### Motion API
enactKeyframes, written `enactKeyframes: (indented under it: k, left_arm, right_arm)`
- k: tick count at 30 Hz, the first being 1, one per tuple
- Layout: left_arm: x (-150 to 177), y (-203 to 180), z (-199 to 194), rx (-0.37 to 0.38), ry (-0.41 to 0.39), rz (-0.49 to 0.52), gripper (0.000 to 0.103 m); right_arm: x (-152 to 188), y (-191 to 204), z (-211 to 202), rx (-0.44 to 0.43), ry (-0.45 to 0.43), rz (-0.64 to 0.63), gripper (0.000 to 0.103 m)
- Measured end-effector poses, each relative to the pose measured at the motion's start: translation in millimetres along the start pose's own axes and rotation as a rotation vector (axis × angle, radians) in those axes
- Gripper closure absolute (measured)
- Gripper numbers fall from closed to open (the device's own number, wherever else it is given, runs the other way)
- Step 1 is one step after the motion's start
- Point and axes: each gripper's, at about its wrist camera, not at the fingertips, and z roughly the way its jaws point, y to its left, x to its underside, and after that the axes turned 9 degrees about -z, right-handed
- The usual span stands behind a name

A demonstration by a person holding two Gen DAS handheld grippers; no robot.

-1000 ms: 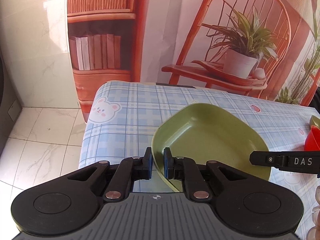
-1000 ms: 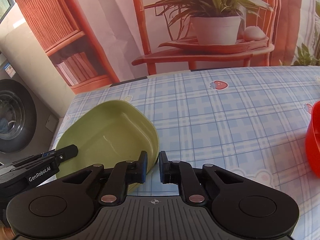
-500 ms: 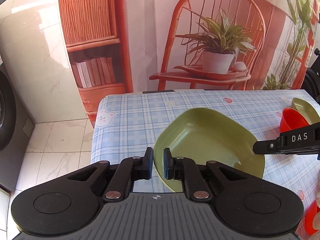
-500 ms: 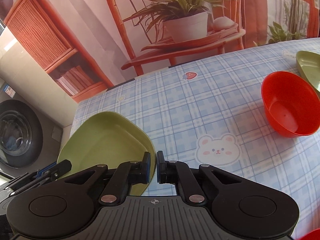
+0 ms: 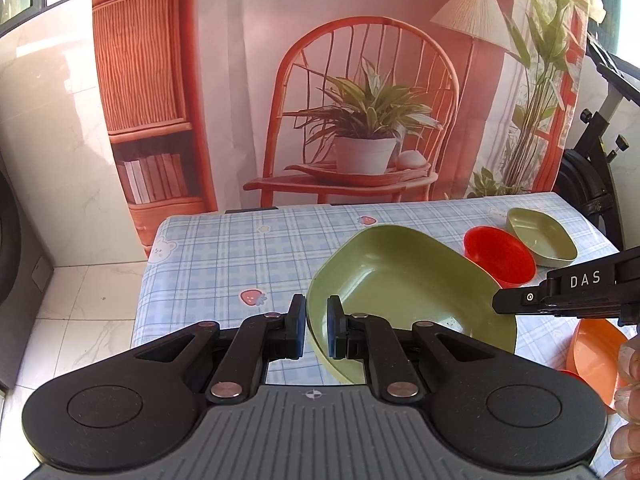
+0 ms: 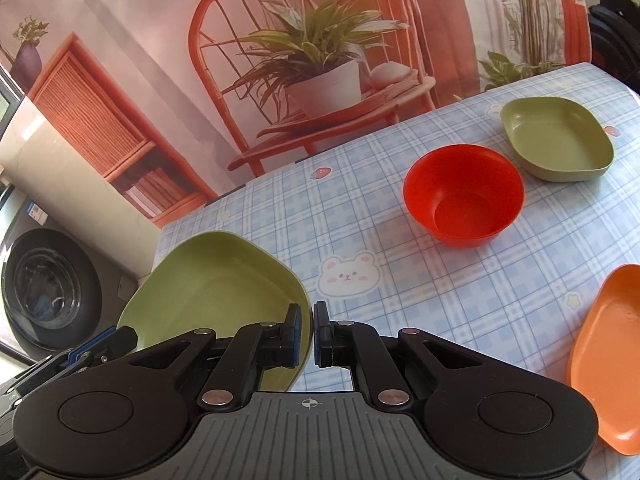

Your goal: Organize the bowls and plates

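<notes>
While carrying large green plate (image 5: 404, 280) clear of worktop (image 6: 400, 280): left tool (image 5: 316, 330) clenched on near rim, right tool (image 6: 313, 334) clenched on opposite rim. Next, probably: lower level beside orange plate (image 6: 608, 364); avoid red bowl (image 6: 464, 194), small green bowl (image 6: 558, 142).

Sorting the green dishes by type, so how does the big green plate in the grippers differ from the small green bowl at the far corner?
The green plate is wider and shallower; the green bowl is smaller with steeper walls. The plate is tilted and held off the tablecloth, its rim pinched by the left gripper and right gripper; the bowl sits flat, untouched, beside the red bowl. Both share the olive colour and a rounded-square outline.
</notes>
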Motion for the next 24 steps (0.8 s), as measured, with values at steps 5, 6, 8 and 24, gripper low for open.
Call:
enactKeyframes:
  k: [5,6,8,24]
  left_arm:
    - [12,-31,-13,0.041,0.007,0.004,0.091]
    - [14,-38,-15,0.047,0.009,0.009,0.091]
    - [20,-56,-16,0.065,0.014,0.025,0.091]
    - [50,-181,-6,0.217,0.056,0.122,0.091]
  right_arm:
    - [10,-30,-36,-0.005,-0.050,0.014,0.097]
    - [12,-36,-41,-0.002,-0.051,0.016,0.097]
    - [18,-55,-55,0.005,-0.060,0.029,0.097]
    - [58,-191,-132,0.099,-0.141,0.156,0.097]
